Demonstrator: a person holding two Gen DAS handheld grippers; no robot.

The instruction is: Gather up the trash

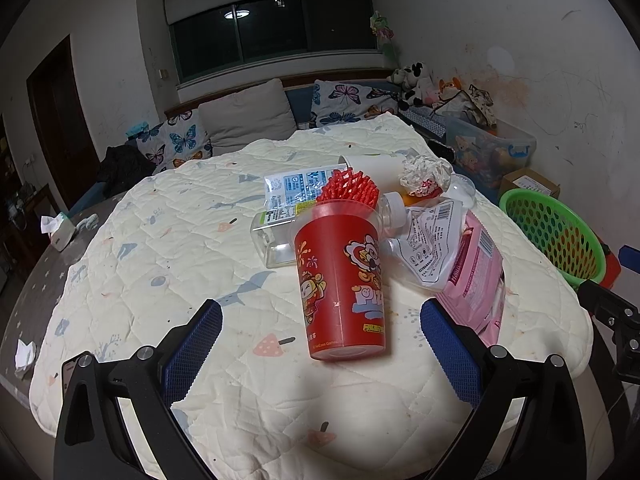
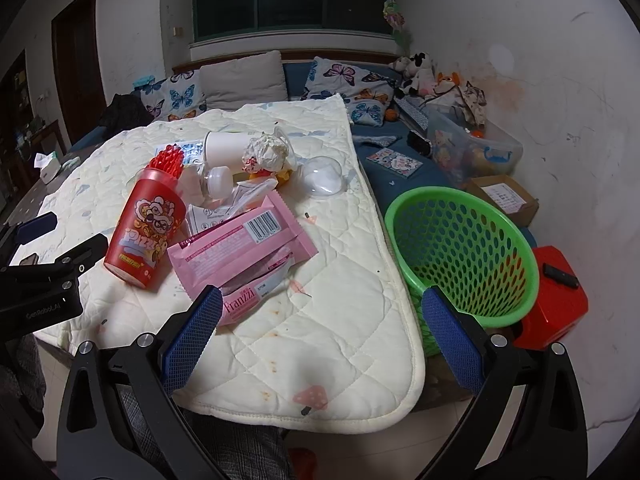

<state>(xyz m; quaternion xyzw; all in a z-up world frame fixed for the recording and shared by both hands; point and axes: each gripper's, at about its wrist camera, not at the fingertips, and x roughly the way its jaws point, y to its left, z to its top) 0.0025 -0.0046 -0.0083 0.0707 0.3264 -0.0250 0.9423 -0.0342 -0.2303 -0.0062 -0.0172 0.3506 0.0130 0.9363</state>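
The left gripper (image 1: 321, 344) hovers over the near part of the quilted pad (image 1: 168, 248) with its blue-padded fingers spread wide and nothing between them. The red cup (image 1: 342, 288) lies on its side just beyond the fingertips, its base toward the gripper and its mouth pointing far; a red foam net (image 1: 347, 189) sticks out of that mouth. Left of the cup lies a clear plastic bottle (image 1: 276, 240), and to the right a white printed pouch (image 1: 430, 240) rests against a pink wrapper (image 1: 476, 272).

The right gripper (image 2: 322, 334) is likewise spread apart and empty, held above the pad's near right corner. The pink wrapper (image 2: 240, 256) lies just past its left finger — touching or not cannot be told. The green basket (image 2: 460, 248) stands off the pad's right edge, behind the right finger. Farther away sit a crumpled paper ball (image 2: 266, 152) and a clear dome lid (image 2: 322, 178).
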